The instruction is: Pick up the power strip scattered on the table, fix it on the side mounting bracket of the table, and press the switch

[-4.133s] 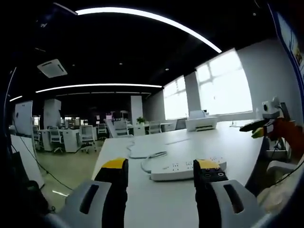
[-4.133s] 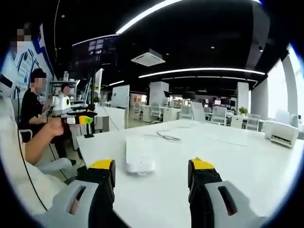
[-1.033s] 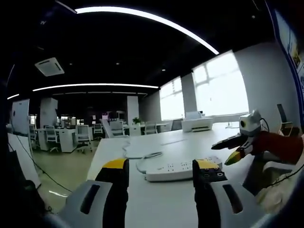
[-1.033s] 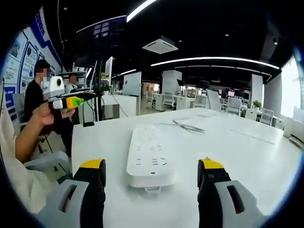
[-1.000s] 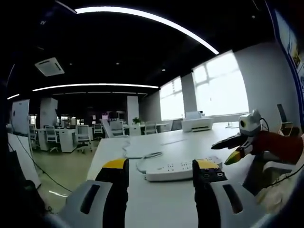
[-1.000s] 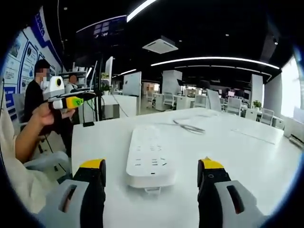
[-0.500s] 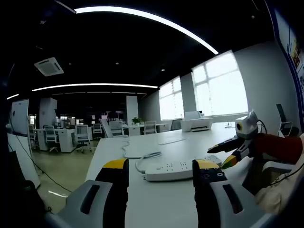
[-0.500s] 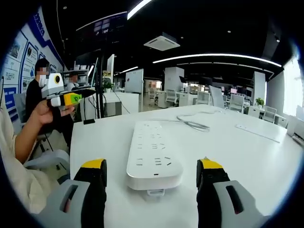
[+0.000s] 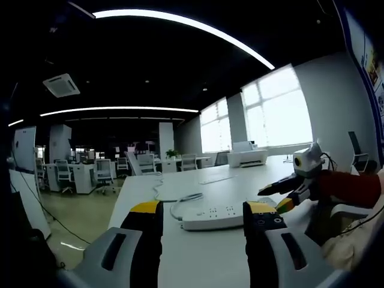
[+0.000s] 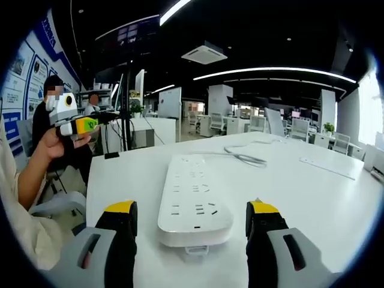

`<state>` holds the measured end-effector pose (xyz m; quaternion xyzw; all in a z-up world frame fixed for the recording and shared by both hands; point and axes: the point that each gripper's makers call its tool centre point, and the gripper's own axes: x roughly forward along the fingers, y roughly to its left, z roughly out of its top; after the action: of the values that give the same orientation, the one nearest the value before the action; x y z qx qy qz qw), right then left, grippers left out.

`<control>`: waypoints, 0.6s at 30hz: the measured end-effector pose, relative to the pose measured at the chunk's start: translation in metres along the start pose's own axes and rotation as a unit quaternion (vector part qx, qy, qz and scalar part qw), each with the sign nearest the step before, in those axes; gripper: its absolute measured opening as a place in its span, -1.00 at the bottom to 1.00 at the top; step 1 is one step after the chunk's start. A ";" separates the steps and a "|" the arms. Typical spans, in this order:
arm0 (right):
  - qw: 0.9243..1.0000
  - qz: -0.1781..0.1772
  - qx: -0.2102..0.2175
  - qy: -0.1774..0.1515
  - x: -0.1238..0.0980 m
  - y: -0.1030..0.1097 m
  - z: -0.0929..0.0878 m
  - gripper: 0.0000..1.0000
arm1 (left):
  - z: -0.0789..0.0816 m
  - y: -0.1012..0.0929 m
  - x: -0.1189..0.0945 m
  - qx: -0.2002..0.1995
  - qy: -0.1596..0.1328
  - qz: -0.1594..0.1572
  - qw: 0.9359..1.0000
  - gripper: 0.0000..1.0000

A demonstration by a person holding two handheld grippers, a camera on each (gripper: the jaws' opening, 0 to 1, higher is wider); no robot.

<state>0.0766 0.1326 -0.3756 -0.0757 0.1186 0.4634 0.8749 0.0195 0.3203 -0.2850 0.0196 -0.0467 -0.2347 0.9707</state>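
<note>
A long white power strip (image 10: 193,200) lies flat on the white table (image 10: 288,186), its cable (image 10: 243,157) trailing away at the far end. My right gripper (image 10: 191,217) stands open, a yellow-tipped jaw on either side of the strip's near end, not touching it. In the left gripper view the same strip (image 9: 210,217) lies crosswise beyond my open left gripper (image 9: 203,215), whose jaws hold nothing. The right gripper (image 9: 282,195) comes in from the right there, held in a red-sleeved hand, close to the strip's right end. The left gripper (image 10: 84,125) appears at the left of the right gripper view.
A white printer (image 9: 247,158) sits at the table's far window side. A flat strip (image 10: 324,168) lies on the table to the right. Office desks and chairs (image 9: 102,170) fill the background. A person (image 10: 47,120) sits beyond the table's left edge.
My right gripper has moved forward along the table, so the strip's near end now lies between its jaws. The left gripper has stayed almost still.
</note>
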 end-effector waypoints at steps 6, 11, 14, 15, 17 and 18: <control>1.000 0.002 -0.001 0.012 0.002 0.000 -0.006 0.36 | 0.000 -0.002 0.002 0.000 0.001 -0.004 1.000 0.15; 1.000 0.003 0.001 0.018 0.006 0.000 -0.011 0.33 | -0.001 -0.002 0.002 0.000 0.002 -0.004 1.000 0.15; 1.000 0.002 0.003 0.018 0.007 -0.002 -0.011 0.32 | 0.000 -0.003 0.001 0.000 0.000 -0.004 1.000 0.15; 1.000 0.002 0.003 0.018 0.007 -0.002 -0.010 0.32 | 0.001 -0.003 0.000 0.000 -0.001 -0.004 1.000 0.15; 1.000 0.004 0.003 0.017 0.007 -0.002 -0.009 0.31 | 0.002 -0.002 -0.001 0.001 -0.004 -0.003 1.000 0.15; 1.000 0.005 0.003 0.018 0.007 -0.001 -0.009 0.31 | 0.003 -0.002 -0.002 0.000 -0.005 -0.003 1.000 0.15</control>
<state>0.0798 0.1352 -0.3864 -0.0808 0.1359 0.4656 0.8707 0.0167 0.3194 -0.2824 0.0191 -0.0515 -0.2376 0.9698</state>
